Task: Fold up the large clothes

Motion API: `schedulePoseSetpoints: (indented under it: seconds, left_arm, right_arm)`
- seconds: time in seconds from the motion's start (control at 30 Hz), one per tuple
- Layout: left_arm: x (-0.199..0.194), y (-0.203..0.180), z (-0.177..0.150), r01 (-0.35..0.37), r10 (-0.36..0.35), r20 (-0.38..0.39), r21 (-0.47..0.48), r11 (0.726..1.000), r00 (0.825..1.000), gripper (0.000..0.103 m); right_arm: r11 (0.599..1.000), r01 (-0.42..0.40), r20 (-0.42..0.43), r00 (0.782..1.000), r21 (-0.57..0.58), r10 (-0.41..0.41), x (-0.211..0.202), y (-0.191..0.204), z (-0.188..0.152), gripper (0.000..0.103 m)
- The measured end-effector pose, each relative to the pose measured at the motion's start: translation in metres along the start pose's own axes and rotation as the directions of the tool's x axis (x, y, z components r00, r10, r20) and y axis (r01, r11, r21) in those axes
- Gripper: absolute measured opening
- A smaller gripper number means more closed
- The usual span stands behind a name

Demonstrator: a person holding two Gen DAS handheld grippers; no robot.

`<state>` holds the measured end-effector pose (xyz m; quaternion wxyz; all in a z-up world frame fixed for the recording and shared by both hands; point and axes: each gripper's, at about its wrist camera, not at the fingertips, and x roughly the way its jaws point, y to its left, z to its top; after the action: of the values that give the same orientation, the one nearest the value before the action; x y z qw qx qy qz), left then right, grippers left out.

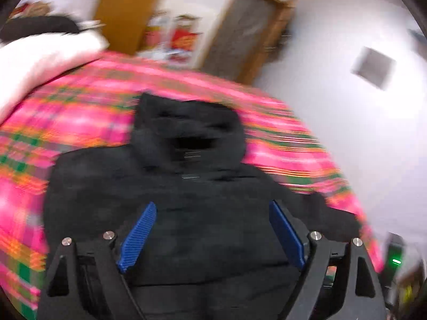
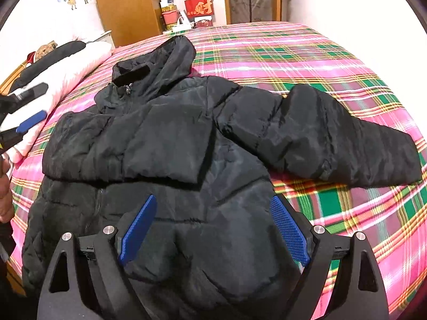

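Black jacket (image 2: 170,144) flat on plaid bedsheet (image 2: 333,61), one sleeve folded across chest, other sleeve (image 2: 333,138) stretched toward bed's right edge. Left gripper (image 1: 212,208) spread, nothing pinched; right gripper (image 2: 213,202) spread above hem, empty. Bare sheet beyond hood (image 2: 170,56).

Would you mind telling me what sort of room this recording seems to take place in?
Most likely a home bedroom. A black puffer jacket lies spread on a bed with a pink plaid cover, white bedding sits at one side, and boxes are stacked beside a wooden door.
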<state>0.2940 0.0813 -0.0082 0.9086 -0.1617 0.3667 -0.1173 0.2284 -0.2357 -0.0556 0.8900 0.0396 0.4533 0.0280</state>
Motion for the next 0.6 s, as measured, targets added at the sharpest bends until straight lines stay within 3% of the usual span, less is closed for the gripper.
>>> schedulePoseSetpoints:
  seconds: [0.1,0.2,0.3,0.37,0.43,0.6]
  left_arm:
    - [0.012,0.044,0.004,-0.173,0.172,-0.025,-0.060,0.983,0.985,0.086]
    - [0.023,0.078,0.005,-0.267,0.262,-0.057,-0.111,0.957,0.963,0.086]
    - [0.043,0.103,-0.001,-0.267,0.242,-0.143,-0.188,0.945,0.960,0.086]
    - [0.057,0.108,-0.010,-0.245,0.202,-0.195,-0.229,0.942,0.960,0.086]
    - [0.068,0.101,-0.014,-0.237,0.192,-0.216,-0.202,0.950,0.957,0.087]
    - [0.079,0.076,-0.020,-0.275,0.250,-0.228,-0.084,0.958,0.941,0.093]
  right_arm:
    - [1.000,-0.012,-0.014,1.000,-0.001,0.012,0.018,0.014,0.012,0.088]
    - [0.998,-0.056,0.001,0.998,-0.014,0.056,0.038,0.033,0.027,0.088]
    - [0.995,-0.064,-0.013,0.998,-0.080,0.063,0.067,0.048,0.037,0.087]
    - [0.996,-0.040,-0.101,0.994,-0.079,0.032,0.106,0.044,0.042,0.087]
    - [0.998,-0.050,-0.126,0.991,-0.039,0.045,0.123,0.032,0.047,0.087]
    - [0.996,-0.016,-0.128,0.992,-0.085,0.005,0.119,0.035,0.058,0.087]
